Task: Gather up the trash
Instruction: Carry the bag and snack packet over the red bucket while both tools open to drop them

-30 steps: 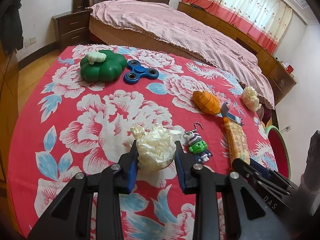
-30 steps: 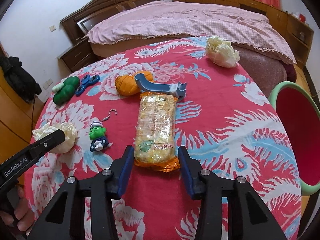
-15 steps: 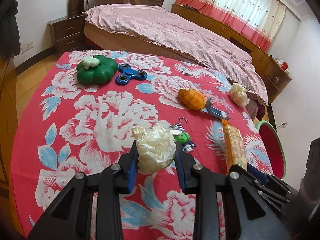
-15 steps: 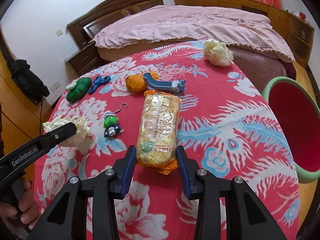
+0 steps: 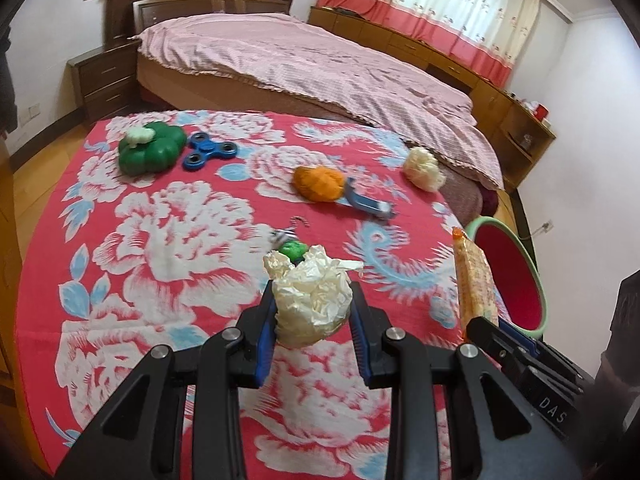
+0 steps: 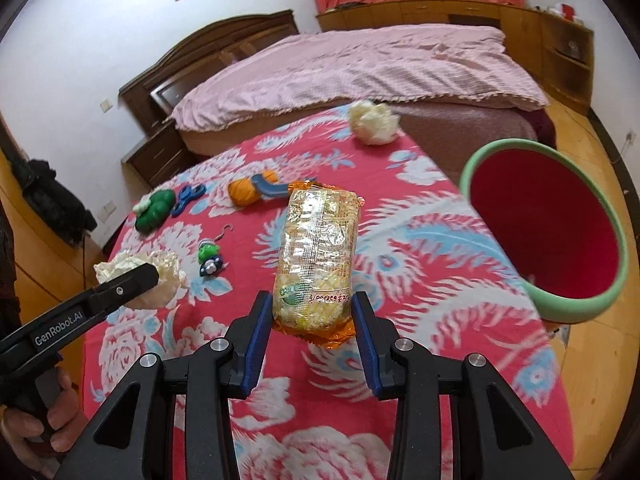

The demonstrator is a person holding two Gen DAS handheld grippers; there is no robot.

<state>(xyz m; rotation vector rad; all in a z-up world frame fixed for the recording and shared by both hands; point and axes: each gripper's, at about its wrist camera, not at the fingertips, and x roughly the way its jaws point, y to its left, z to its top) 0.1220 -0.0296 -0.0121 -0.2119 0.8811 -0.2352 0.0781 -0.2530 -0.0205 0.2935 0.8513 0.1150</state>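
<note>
A desk (image 5: 160,240) under a red floral cloth stands beside a pink-covered bed (image 5: 320,68). A red bin (image 6: 548,232) sits off the desk's right edge. The left gripper (image 5: 312,320) is clamped on a crumpled paper ball (image 5: 312,300), the right gripper (image 6: 312,320) on a snack packet (image 6: 316,256), both raised above the cloth.

The left gripper (image 5: 312,316) points forward and downward, its blue-padded jaws clamped on a crumpled paper wad (image 5: 310,302) held clear of the surface. The right gripper (image 6: 312,320) points forward and downward at a like angle, its jaws pressed against the near end of a snack packet (image 6: 316,256) that is raised off the surface. The two grippers sit side by side, left of right. A hand (image 6: 30,428) grips the left gripper's handle, fingers wrapped round it
</note>
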